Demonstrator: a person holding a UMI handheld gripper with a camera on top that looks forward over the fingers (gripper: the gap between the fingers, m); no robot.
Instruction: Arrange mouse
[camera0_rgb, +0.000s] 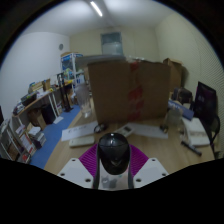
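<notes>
A black computer mouse (112, 153) sits between my gripper's two fingers, raised well above the floor with the room behind it. The purple pads (86, 157) press against both of its sides. My gripper (112, 160) is shut on the mouse. The mouse's underside and rear are hidden behind the fingers.
A large open cardboard box (128, 88) stands ahead across the room. Bookshelves and a cluttered desk (40, 105) line the left side. A dark monitor and desk (203, 110) stand at the right. Flat white boxes (85, 133) lie on the blue floor ahead.
</notes>
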